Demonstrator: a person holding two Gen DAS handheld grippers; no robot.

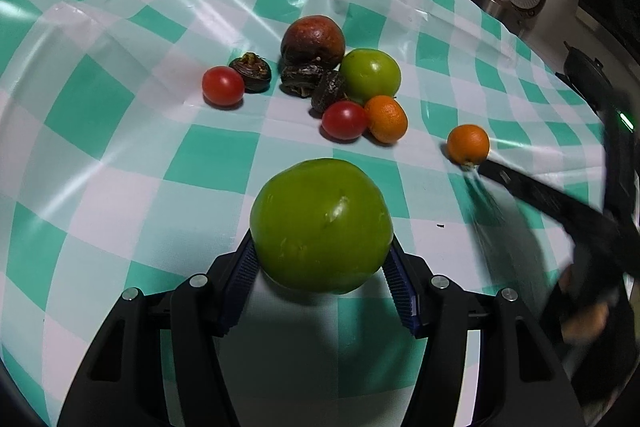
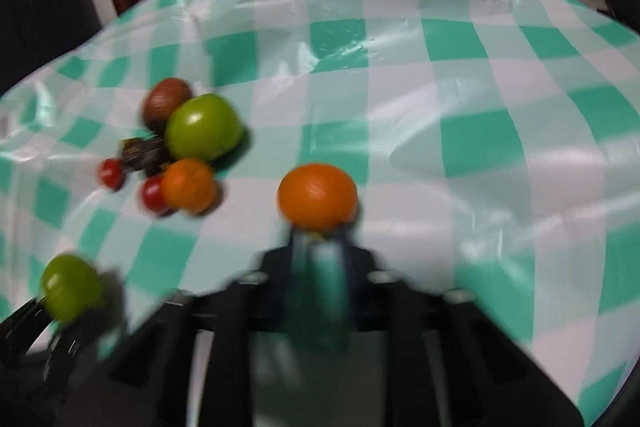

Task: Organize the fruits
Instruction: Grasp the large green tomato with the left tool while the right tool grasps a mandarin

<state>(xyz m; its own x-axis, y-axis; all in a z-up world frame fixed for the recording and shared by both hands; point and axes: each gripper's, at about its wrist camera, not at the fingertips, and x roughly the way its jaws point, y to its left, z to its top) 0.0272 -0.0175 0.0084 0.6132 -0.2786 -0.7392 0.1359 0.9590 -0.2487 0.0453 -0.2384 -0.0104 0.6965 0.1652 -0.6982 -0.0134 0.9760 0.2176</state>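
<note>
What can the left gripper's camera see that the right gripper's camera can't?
Only the left wrist view shows its blue ridged pads pressing the sides of the big green tomato, and three separate wrinkled dark fruits, such as this one.

Only the right wrist view shows the right gripper up close, its fingers close together just behind the small orange fruit, though blurred.

Both show the green-and-white checked tablecloth, the pile with a second green tomato, two red cherry tomatoes and a brown round fruit.
</note>
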